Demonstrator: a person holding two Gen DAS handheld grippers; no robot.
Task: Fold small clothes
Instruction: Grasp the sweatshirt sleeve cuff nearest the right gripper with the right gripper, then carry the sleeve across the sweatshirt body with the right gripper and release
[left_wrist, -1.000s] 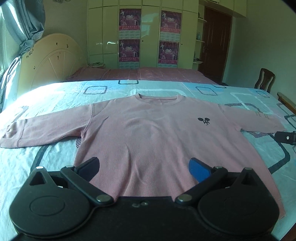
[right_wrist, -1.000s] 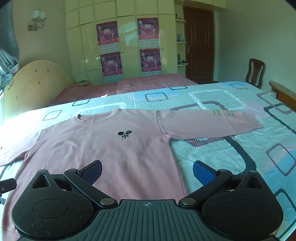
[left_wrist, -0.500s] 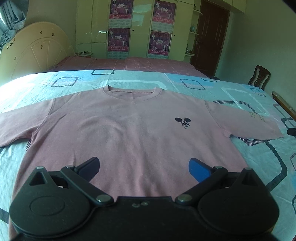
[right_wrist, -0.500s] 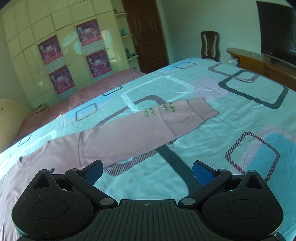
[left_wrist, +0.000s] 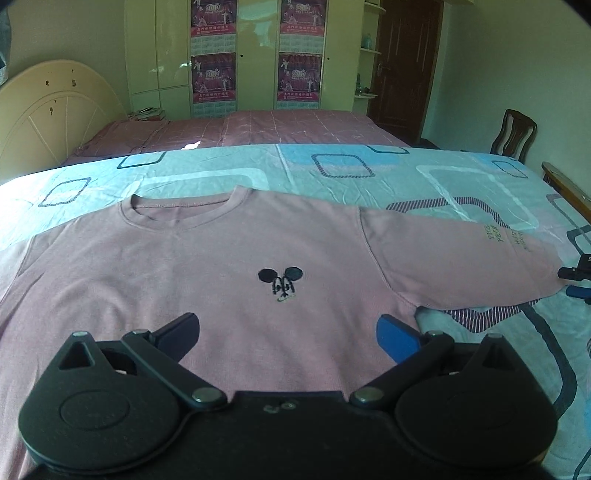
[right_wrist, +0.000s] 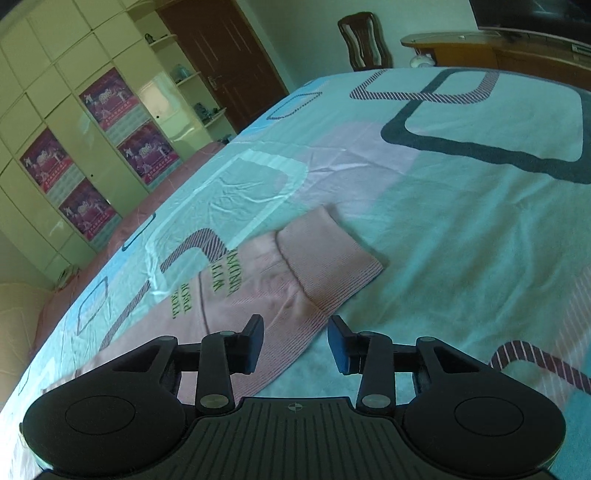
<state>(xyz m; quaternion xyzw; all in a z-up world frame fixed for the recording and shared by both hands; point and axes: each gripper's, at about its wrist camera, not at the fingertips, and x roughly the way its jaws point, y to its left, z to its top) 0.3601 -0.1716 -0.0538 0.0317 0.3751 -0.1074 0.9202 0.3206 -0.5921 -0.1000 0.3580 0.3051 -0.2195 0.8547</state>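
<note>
A pink long-sleeved sweatshirt (left_wrist: 207, 280) with a small black mouse logo lies flat, front up, on the bed. My left gripper (left_wrist: 291, 332) is open and empty, low over the shirt's chest. The shirt's right sleeve (right_wrist: 236, 295), with green lettering and a ribbed cuff (right_wrist: 328, 266), stretches across the right wrist view. My right gripper (right_wrist: 295, 339) hovers at the sleeve's near edge by the cuff, jaws partly closed with a gap, holding nothing. The right gripper also shows in the left wrist view (left_wrist: 576, 280) past the cuff.
The bed has a teal sheet (right_wrist: 461, 206) with square patterns. A second bed (left_wrist: 240, 129) with a pink cover lies behind, then a wardrobe (left_wrist: 255, 55) with posters. A wooden chair (left_wrist: 513, 133) and a door (left_wrist: 402, 62) stand at right.
My left gripper moved right over the shirt, from the hem toward the chest. My right gripper swung right to the sleeve cuff, came down close to it, and narrowed its jaws.
</note>
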